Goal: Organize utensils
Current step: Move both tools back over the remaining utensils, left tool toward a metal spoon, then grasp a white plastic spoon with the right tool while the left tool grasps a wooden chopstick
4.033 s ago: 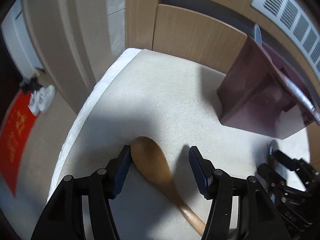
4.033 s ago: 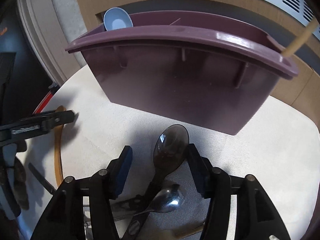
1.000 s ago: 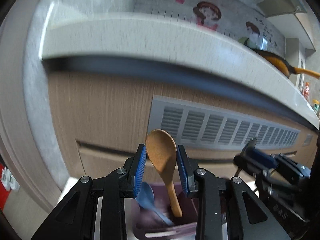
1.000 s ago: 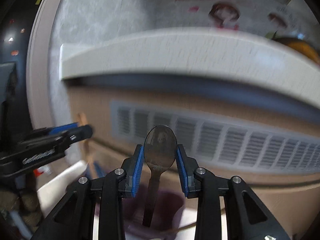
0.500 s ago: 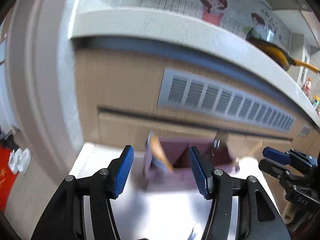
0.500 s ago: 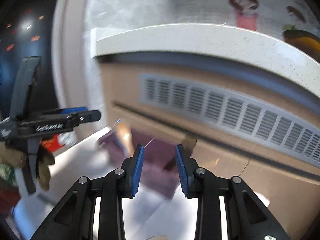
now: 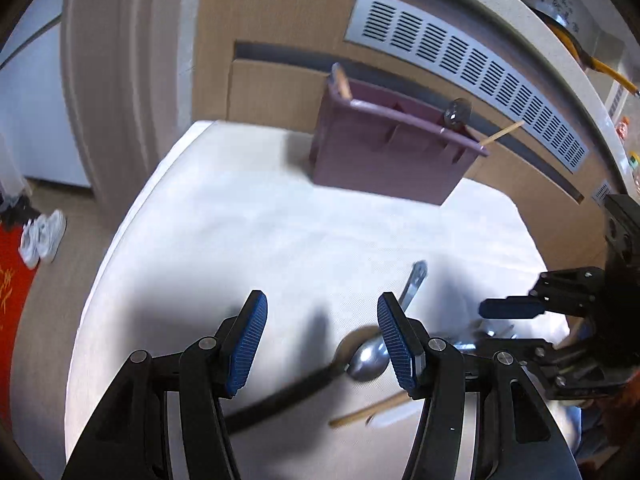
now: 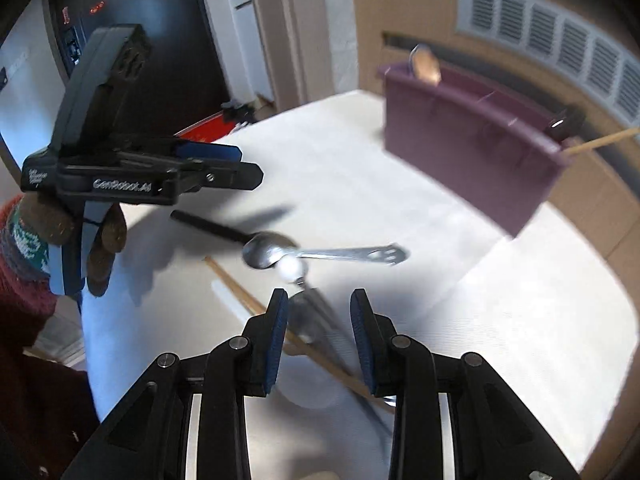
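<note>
While you are looking through the left wrist view, your left gripper (image 7: 322,338) is hovering over the white table (image 7: 248,232) with its fingers spread wide and nothing between them. A metal spoon (image 7: 366,356) is lying at about 4 o'clock from the gap, its bowl partly hidden behind the right-hand pad. A black handle (image 7: 280,396) is running off toward 7 o'clock and a wooden chopstick (image 7: 372,408) is lying just below it. The purple caddy (image 7: 384,156) is standing well apart at 1 o'clock, already holding a dark spoon (image 7: 456,112) at its right end. Your right gripper (image 7: 508,308) is entering at 3 o'clock.

Right wrist view: your right gripper (image 8: 318,332) is hanging over the pile, fingers apart and gripping nothing. The metal spoon (image 8: 268,254) is lying at 11 o'clock, its flat handle pointing to 2 o'clock. The chopstick (image 8: 248,300) is passing under the left pad. The caddy (image 8: 468,144) is sitting at 1 o'clock, and a wooden spoon (image 8: 426,66) is showing at its left end. Your left gripper (image 8: 224,166) is at 10 o'clock.

Judgement: both hands are reaching for the next pieces. You are dealing with overlapping utensils, so single one out first. Approach square to a handle, not the bowl, straddling it evenly. Keep the two grippers on separate items so they are not colliding. Motion blur is hiding the finer contacts in the pile.
</note>
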A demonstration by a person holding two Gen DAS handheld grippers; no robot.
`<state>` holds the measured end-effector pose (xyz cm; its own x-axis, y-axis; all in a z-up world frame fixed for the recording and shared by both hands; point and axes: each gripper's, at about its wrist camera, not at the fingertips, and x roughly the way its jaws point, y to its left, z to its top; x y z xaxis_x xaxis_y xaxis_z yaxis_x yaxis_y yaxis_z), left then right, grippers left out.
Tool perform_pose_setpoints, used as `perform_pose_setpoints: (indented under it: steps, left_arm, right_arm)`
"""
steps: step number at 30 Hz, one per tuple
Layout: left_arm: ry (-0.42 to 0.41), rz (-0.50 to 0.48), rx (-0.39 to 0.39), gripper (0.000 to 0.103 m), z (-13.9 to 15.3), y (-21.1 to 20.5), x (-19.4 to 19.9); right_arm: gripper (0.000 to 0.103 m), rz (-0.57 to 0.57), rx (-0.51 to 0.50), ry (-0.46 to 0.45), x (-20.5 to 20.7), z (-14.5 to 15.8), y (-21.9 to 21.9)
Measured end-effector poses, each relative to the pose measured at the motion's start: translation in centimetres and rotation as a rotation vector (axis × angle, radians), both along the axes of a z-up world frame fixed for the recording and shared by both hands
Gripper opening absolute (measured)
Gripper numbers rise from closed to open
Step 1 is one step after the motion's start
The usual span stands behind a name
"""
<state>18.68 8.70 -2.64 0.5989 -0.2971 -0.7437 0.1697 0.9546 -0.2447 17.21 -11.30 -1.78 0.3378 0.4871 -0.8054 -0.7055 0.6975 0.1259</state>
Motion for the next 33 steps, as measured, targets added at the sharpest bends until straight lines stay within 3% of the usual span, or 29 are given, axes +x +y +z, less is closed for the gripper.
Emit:
perform_pose_setpoints:
  steps: [9,14,23,28,33]
  left_arm:
    - [0.032,0.000,-0.001,0.058,-0.5,1.8,-1.6]
    - [0.047,-0.034,0.003,0.058,-0.9,1.4,-1.3]
    - [0.089,-0.163,0.031,0.058,-1.5,-2.3,-2.5]
    - [0.119,-0.284,0.028,0.058,-1.5,-5.6,-3.3]
    - [0.105,-0.366,0.091,0.058,-1.5,-9.6,-2.4]
  right_arm:
    - [0.027,0.111,-0.103,0.005,1.5,-2.6,5.3]
    - [0.020,0.080,-0.122,-0.008,2.3,-3.2,5.6]
    - [0.020,-0.223,0.051,0.045,4.9,-0.6,-3.5]
    - [0.020,-0.293,0.075,0.039,5.0,-0.4,-6.5]
    - [0.020,-0.327,0.104,0.026,4.5,0.1,-8.2]
